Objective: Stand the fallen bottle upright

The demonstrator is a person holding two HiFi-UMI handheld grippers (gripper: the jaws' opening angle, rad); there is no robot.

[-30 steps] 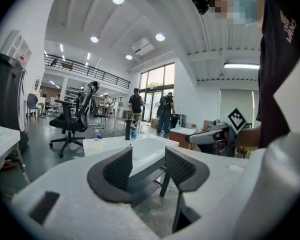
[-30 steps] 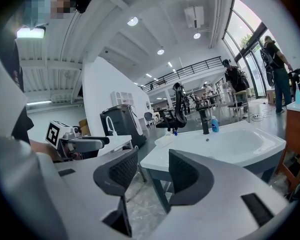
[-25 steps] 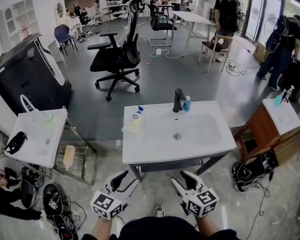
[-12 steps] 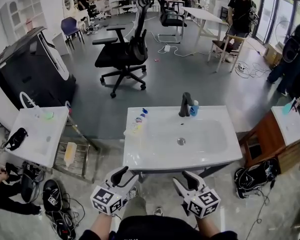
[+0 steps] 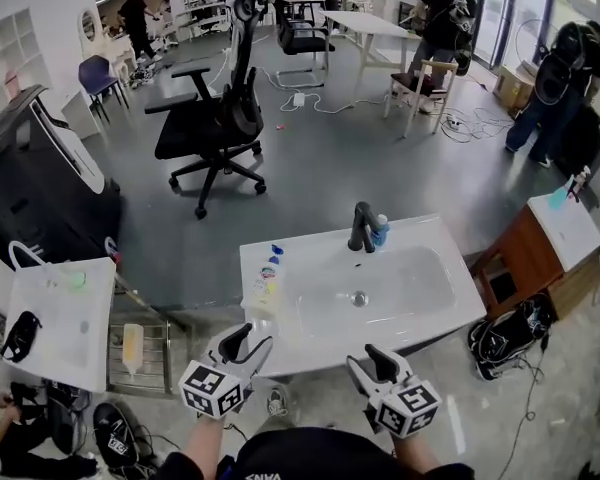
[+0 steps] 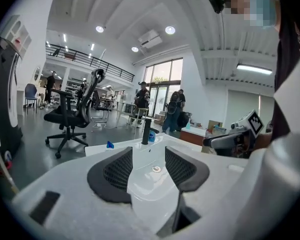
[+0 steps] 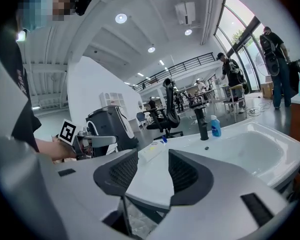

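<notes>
The fallen bottle (image 5: 266, 284) is lying on its side on the left ledge of the white washbasin (image 5: 310, 243), blue cap pointing toward the far edge, body see-through with a yellowish label. It's just left of the bowl, well apart from the drain (image 5: 359, 298). At the back rim there's a black faucet (image 5: 360, 227) with a small blue bottle (image 5: 379, 232) standing upright right beside it.

Both grippers are out in front of the near edge of the basin, not touching anything. The left gripper (image 5: 242, 343) is closest to the bottle's side; its jaws are spread and there's nothing between them, just the basin in the distance. The right gripper (image 5: 372, 365) is the same: jaws apart, empty, pointing across the basin with the lying bottle visible past the pads.

Further out: a black office chair (image 5: 212, 118) on the grey floor behind the basin, and a wooden cabinet (image 5: 525, 263) off to the right.
</notes>
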